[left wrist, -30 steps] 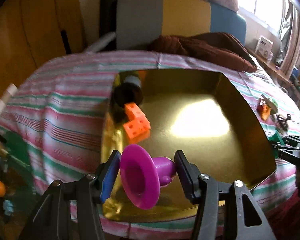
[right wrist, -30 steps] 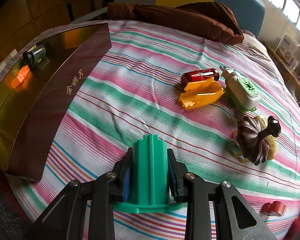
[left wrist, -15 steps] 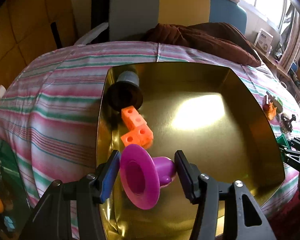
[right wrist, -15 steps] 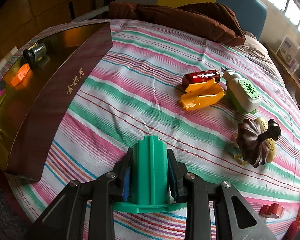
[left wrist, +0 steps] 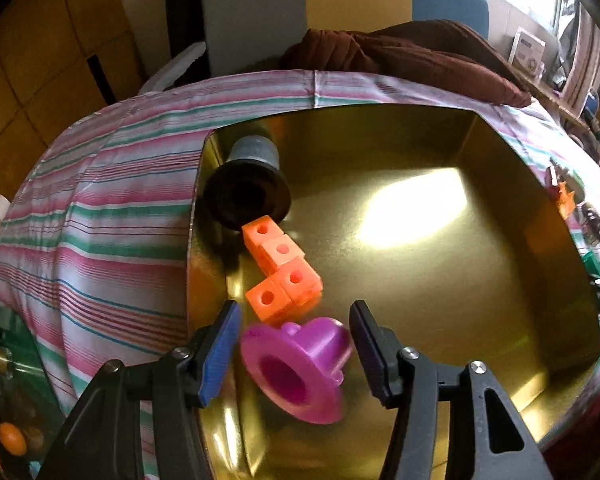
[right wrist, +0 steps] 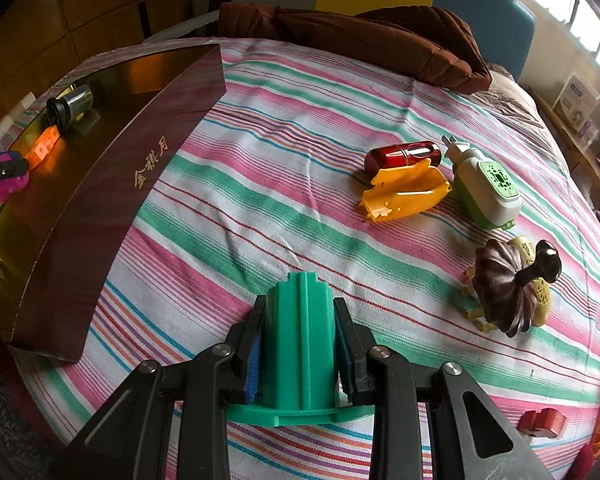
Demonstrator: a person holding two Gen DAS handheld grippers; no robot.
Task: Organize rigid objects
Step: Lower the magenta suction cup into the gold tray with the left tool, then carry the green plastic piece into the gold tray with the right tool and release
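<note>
My left gripper (left wrist: 294,350) is open over the gold box (left wrist: 480,264). A purple flanged piece (left wrist: 300,368) lies blurred between its fingers, clear of both pads, near the box's front left. Orange cubes (left wrist: 282,270) and a dark cylinder (left wrist: 248,188) lie in the box along its left wall. My right gripper (right wrist: 300,356) is shut on a green ribbed piece (right wrist: 300,344) above the striped cloth. The box (right wrist: 112,184) shows at the left in the right wrist view.
On the cloth to the right lie a red bottle (right wrist: 404,154), a yellow shell (right wrist: 406,194), a green-white plug device (right wrist: 486,184), a dark brown carved figure (right wrist: 508,284) and small red blocks (right wrist: 540,422). A brown cushion (right wrist: 364,36) lies at the back.
My left gripper moved forward over the box and opened. The purple piece dropped out of its grip and tilted. My right gripper stayed still, holding the green piece.
</note>
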